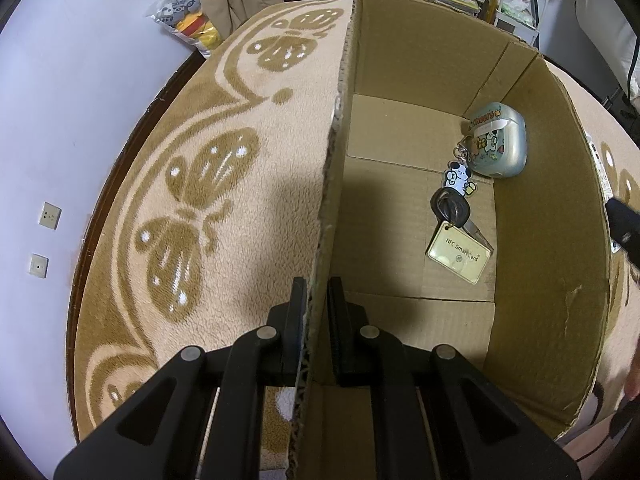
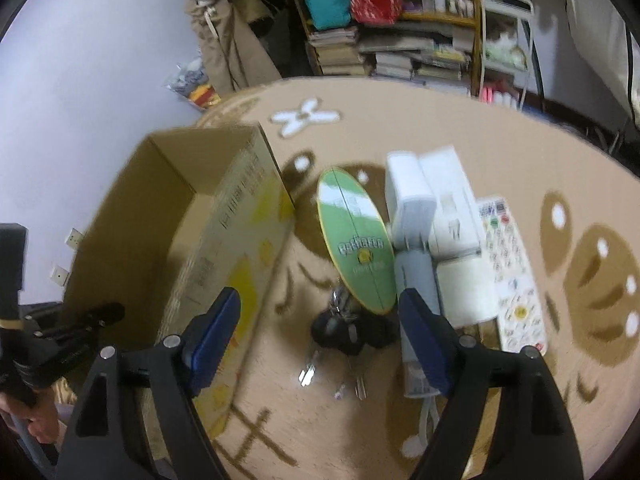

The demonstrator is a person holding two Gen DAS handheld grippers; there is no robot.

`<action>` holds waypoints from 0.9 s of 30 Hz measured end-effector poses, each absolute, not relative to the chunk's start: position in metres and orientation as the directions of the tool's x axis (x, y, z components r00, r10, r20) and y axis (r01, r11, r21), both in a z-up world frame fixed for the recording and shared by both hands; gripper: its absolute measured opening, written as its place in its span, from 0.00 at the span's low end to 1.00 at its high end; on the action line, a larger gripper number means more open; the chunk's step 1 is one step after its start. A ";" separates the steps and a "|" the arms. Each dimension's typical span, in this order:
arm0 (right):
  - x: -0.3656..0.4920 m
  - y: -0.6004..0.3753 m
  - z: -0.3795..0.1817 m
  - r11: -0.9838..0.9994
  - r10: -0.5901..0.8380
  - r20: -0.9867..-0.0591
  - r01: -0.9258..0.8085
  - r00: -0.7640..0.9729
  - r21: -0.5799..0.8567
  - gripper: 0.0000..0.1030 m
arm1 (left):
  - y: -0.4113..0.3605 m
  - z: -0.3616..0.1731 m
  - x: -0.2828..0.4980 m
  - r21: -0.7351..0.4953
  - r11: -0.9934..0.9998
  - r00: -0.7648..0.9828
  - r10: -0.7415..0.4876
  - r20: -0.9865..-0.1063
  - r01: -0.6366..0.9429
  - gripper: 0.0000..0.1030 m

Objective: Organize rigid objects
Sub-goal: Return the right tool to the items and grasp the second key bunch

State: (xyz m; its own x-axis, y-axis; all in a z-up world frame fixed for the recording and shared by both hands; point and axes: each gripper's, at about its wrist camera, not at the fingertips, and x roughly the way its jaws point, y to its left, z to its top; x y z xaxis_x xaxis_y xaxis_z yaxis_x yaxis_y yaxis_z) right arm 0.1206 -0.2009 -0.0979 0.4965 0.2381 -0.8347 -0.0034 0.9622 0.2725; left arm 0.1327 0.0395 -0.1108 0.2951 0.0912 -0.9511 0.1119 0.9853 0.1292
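Black fingers of the left gripper (image 1: 317,312) pinch the box (image 1: 552,240) wall (probably to steady it), while the right gripper (image 2: 320,320) hangs wide open, empty, over the keys (image 2: 344,330).

yellow card tag (image 1: 459,254), lower right in box: "NFC Smart Card" | green oval case (image 2: 355,240) lettering, centre: blurred | other print: unreadable

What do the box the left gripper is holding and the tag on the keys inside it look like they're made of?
Box: corrugated cardboard, matte brown; the torn rim shows fluting where the left gripper clamps the wall. Tag on the keys: probably clear glossy plastic over a yellowish card printed "NFC Smart Card".
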 end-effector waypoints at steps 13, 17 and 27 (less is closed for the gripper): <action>0.116 -0.195 -0.146 0.954 0.261 -0.894 0.045 0.364 0.297 0.84 | 0.039 -0.110 0.132 0.131 0.985 0.297 0.092 -0.951 0.113 0.09; 0.118 -0.190 -0.158 0.957 0.248 -0.898 0.052 0.362 0.285 0.84 | 0.039 -0.111 0.132 0.134 0.984 0.296 0.095 -0.950 0.114 0.09; 0.122 -0.185 -0.166 0.965 0.187 -0.894 0.096 0.407 0.246 0.83 | 0.037 -0.111 0.131 0.151 0.982 0.300 0.110 -0.947 0.116 0.10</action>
